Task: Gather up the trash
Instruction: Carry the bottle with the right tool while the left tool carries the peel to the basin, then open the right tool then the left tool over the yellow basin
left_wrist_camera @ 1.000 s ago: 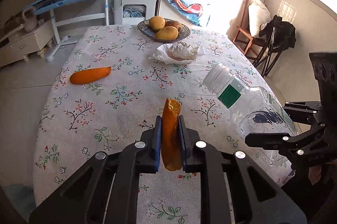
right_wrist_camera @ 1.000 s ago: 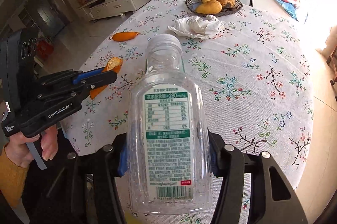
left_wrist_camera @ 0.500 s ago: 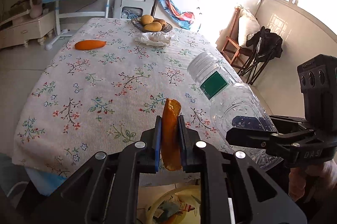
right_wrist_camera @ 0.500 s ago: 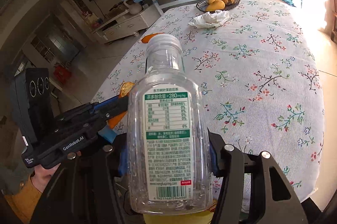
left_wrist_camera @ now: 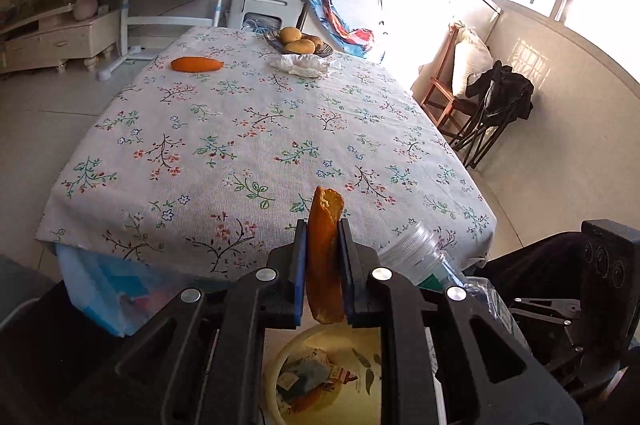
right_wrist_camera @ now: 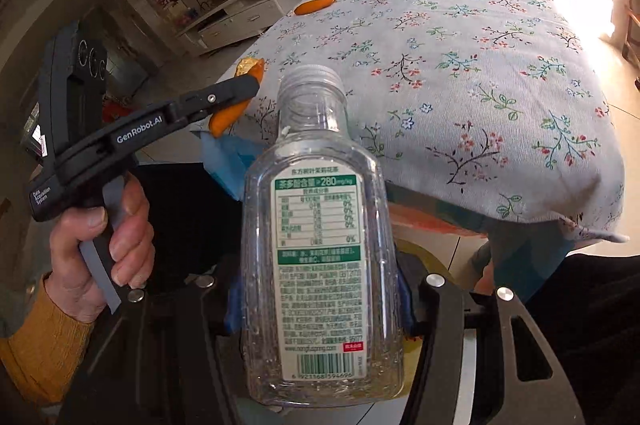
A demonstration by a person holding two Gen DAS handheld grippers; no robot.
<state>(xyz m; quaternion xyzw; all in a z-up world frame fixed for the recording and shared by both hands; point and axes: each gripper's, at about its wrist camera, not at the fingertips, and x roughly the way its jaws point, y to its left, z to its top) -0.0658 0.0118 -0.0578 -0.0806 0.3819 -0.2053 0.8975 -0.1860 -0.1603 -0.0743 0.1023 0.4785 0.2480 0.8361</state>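
Orange peel (left_wrist_camera: 325, 257), limp and light, sits pinched in my left gripper (left_wrist_camera: 323, 265) above the bin (left_wrist_camera: 280, 377); my right gripper (right_wrist_camera: 320, 309) clamps the empty plastic bottle (right_wrist_camera: 320, 265) at mid-body, thin-walled and likely crushable, so I squeeze gently

Floral-cloth tabletop (left_wrist_camera: 248, 145) has an orange peel piece (left_wrist_camera: 196, 64), a crumpled tissue (left_wrist_camera: 304, 66) and a fruit bowl (left_wrist_camera: 298, 43) at the far end.
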